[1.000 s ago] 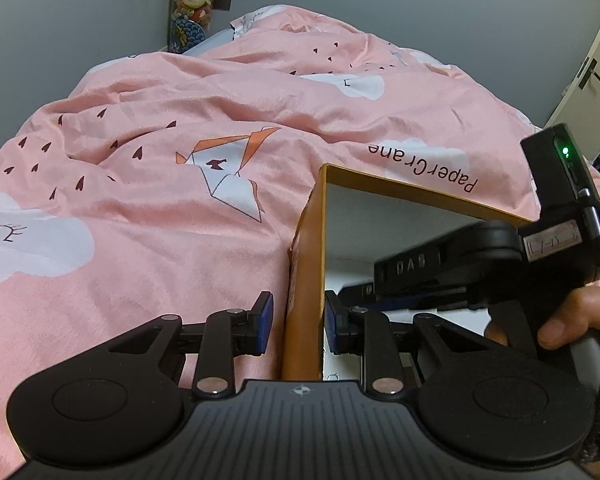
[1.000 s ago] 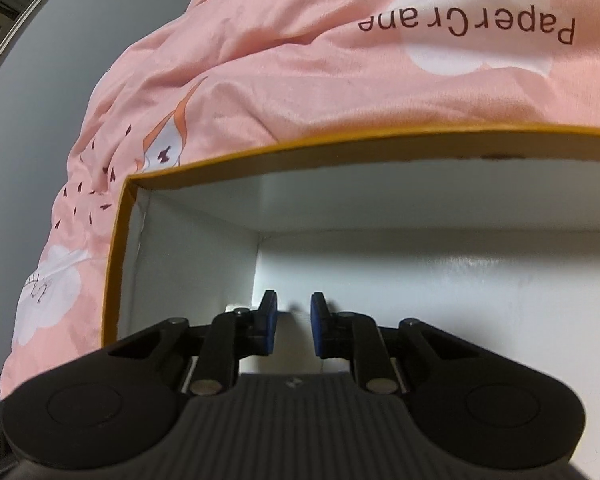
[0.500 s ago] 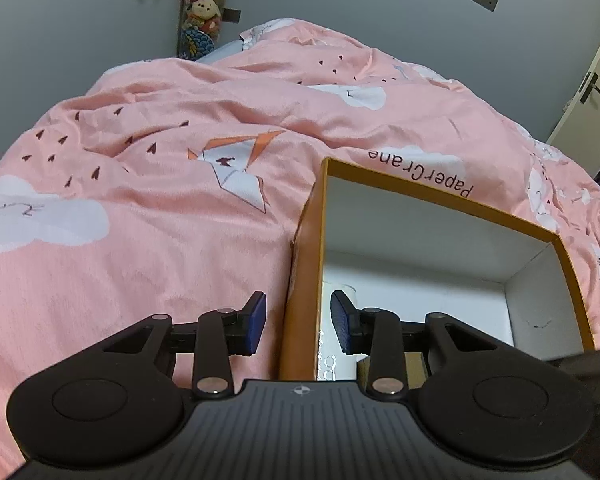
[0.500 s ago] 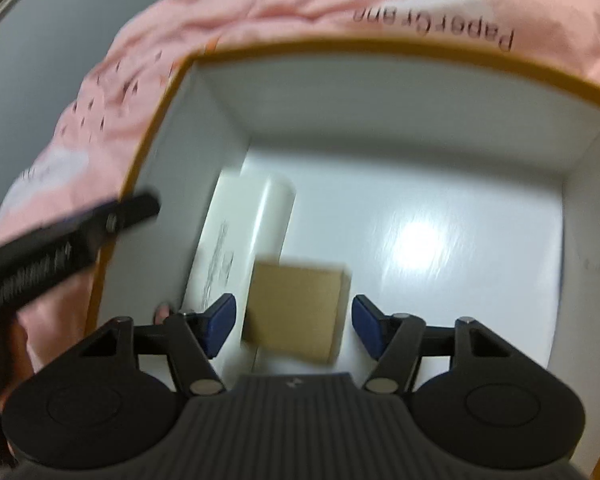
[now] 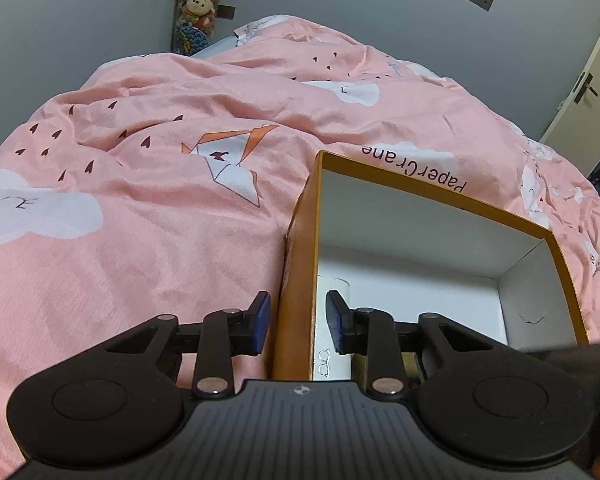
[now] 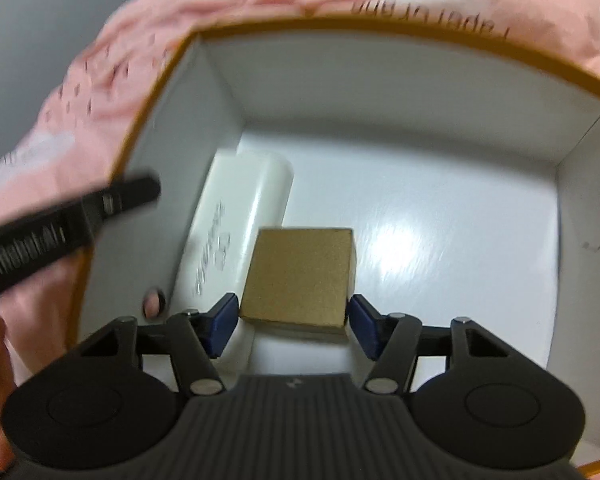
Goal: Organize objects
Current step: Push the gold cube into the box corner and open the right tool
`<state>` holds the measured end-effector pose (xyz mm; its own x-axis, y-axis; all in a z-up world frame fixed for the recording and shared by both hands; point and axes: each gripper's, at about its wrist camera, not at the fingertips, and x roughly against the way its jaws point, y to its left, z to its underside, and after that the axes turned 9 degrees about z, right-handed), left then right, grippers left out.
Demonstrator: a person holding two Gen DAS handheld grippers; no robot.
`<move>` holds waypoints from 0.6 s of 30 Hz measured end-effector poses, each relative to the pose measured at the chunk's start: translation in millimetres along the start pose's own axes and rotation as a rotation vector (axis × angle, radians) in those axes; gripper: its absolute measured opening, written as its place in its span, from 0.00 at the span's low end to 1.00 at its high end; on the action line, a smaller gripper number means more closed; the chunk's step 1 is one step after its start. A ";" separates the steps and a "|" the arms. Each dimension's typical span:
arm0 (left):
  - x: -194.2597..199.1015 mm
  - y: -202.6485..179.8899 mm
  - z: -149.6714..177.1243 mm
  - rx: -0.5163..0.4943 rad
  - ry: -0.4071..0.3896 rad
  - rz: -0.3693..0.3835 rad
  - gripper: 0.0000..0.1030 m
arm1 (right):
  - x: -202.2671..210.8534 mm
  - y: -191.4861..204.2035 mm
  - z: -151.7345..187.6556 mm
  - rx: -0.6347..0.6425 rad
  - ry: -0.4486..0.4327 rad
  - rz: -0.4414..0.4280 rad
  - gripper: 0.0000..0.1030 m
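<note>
An open orange box (image 5: pixel 296 240) with a white inside lies on a pink duvet. My left gripper (image 5: pixel 294 322) is open, its fingers on either side of the box's left wall without pressing it. In the right wrist view the box (image 6: pixel 260 26) holds a white rounded case (image 6: pixel 236 224) along its left wall and a small brown cardboard box (image 6: pixel 300 276) beside it. My right gripper (image 6: pixel 292 328) is open above the brown box, its blue pads just off the box's near corners. The left gripper's body (image 6: pixel 60 224) shows at the left.
The pink duvet (image 5: pixel 140 220) with clouds and paper cranes covers the bed around the box. Stuffed toys (image 5: pixel 196 4) hang on the grey wall behind. A door (image 5: pixel 584 80) is at the far right.
My right gripper opened, drew back and rose out of the box, leaving the brown cardboard box on the floor inside. My left gripper opened a little around the box wall.
</note>
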<state>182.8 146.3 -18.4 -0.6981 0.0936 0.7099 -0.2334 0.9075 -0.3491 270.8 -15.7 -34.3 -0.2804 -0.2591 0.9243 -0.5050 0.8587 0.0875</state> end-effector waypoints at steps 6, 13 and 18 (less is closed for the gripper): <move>-5.1 -2.1 -8.4 -0.015 0.009 -0.001 0.28 | 0.1 -17.5 -40.3 -0.175 -0.059 -0.032 0.60; -12.9 -5.4 -21.3 -0.042 0.030 -0.008 0.27 | -12.3 -6.0 -71.9 -0.192 -0.115 -0.021 0.60; -17.3 -5.8 -21.8 -0.046 0.040 -0.007 0.27 | -12.3 -8.6 -78.4 -0.267 -0.151 -0.041 0.60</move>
<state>211.0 148.4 -15.3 -0.6690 0.1029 0.7361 -0.2058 0.9260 -0.3164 342.6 14.8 -17.3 -0.3923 -0.3410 0.8543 -0.2917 0.9269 0.2361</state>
